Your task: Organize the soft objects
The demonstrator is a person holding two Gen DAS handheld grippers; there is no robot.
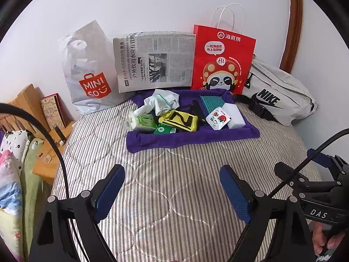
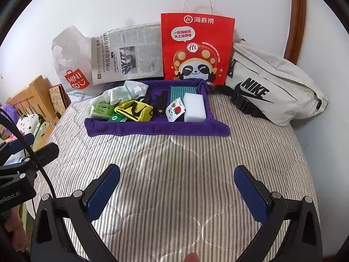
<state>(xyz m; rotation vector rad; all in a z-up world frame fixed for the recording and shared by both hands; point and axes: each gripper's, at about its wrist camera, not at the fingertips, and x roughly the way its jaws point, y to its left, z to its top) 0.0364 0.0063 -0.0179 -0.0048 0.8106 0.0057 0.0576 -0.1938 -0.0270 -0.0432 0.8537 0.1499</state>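
A purple tray (image 1: 152, 140) (image 2: 122, 128), cloth-covered with raised edges, lay on the striped bed (image 1: 178, 185) (image 2: 181, 166) near the wall and held the soft things. At its left rear sat one bundle of white socks (image 1: 162, 102) (image 2: 124, 92). In front of that lay one pale green tissue pack (image 1: 142, 122) (image 2: 102, 109) and, touching it, one smaller dark green packet (image 1: 163, 129) (image 2: 116, 118). One yellow pouch (image 1: 180, 120) (image 2: 134, 110) with black stripes lay at the middle, with black straps (image 1: 196, 109) (image 2: 160, 103) just behind it. The right part held one teal mat (image 1: 212, 103) (image 2: 183, 91) at the back, one white sponge (image 1: 234, 115) (image 2: 194, 110) in front of it, and one small white packet (image 1: 218, 121) (image 2: 175, 111) with a red picture leaning beside the sponge.

Behind the tray, four things stood against the wall in a row: one Miniso bag (image 1: 91, 76) (image 2: 72, 69), one newspaper (image 1: 154, 61) (image 2: 128, 54), one red bag (image 1: 223, 63) (image 2: 196, 50) with a panda and white handles, and one pale Nike bag (image 1: 277, 96) (image 2: 268, 87) lying at the right.

The left claw (image 1: 172, 190) hovered over bare bedding well short of the tray, its blue pads apart and holding nothing. The right claw (image 2: 176, 190) hung likewise, spread wide and empty. Each claw showed at the edge of the other's view.
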